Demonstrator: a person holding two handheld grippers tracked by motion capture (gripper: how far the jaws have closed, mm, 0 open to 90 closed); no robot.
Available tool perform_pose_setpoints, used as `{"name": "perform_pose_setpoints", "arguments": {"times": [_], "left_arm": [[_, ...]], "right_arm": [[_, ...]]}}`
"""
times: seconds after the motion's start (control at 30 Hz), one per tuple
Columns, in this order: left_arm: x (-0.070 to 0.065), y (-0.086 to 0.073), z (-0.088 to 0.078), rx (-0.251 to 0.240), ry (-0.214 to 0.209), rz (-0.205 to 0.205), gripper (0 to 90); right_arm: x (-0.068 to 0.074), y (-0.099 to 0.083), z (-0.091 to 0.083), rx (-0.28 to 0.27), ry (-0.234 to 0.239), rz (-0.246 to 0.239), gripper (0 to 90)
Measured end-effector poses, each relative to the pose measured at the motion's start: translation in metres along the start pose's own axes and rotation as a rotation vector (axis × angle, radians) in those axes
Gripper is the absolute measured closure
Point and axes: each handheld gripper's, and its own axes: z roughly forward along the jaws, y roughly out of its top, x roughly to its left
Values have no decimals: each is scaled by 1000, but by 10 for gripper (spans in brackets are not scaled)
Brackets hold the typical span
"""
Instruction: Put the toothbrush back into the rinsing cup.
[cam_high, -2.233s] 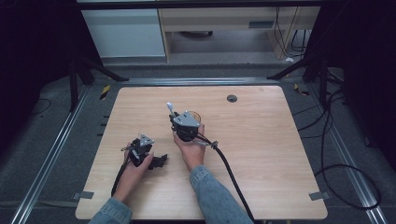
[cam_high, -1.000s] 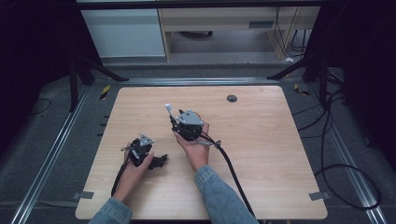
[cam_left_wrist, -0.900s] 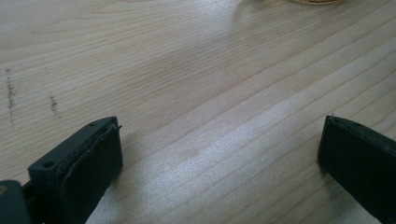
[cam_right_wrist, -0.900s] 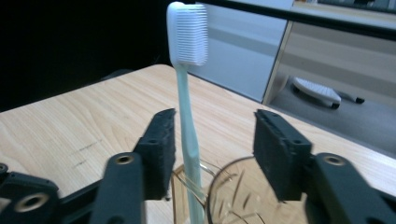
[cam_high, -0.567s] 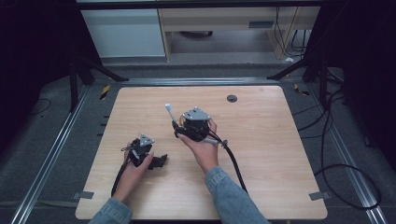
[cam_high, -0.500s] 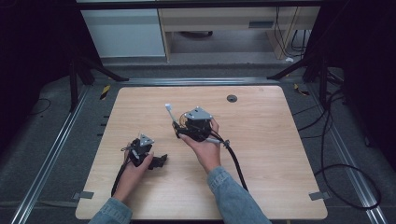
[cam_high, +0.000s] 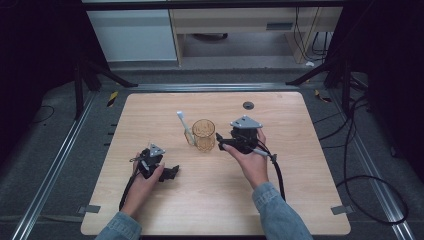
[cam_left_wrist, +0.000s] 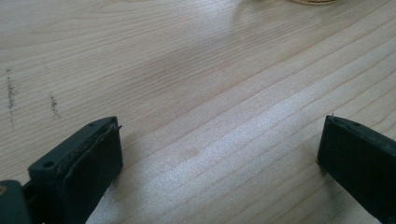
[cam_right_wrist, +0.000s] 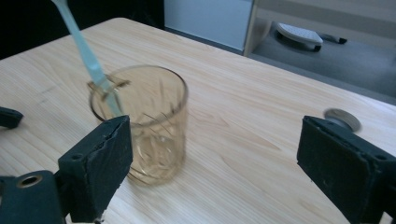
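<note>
Glass tumbler (cam_high: 203, 135) upright mid-worktop (cam_high: 310, 200) with a pale toothbrush (cam_high: 184, 127) leaning in it, we see our right hand-held gripper (cam_high: 220, 142) just beside it, jaws just opened wide and empty, left hand-held gripper (cam_high: 172, 173) gaping on bare wood.

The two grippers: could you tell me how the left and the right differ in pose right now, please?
The left gripper lies low on the table, away from the glass; the right gripper is held beside the glass, which holds a toothbrush. The right gripper's jaws have just been opening. Both are open with nothing between their jaws.
</note>
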Motion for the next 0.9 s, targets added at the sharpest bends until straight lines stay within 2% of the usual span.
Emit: {"name": "perform_pose_setpoints", "arguments": {"times": [0.2, 0.4, 0.9], "left_arm": [[0, 0, 0, 0, 0, -1, 0], [0, 0, 0, -1, 0, -1, 0], [0, 0, 0, -2, 0, -1, 0]], "right_arm": [[-21, -13, -16, 36, -18, 5, 92], [-41, -35, -29, 88, -31, 8, 84], [-76, -97, -52, 205, -56, 98, 90]]}}
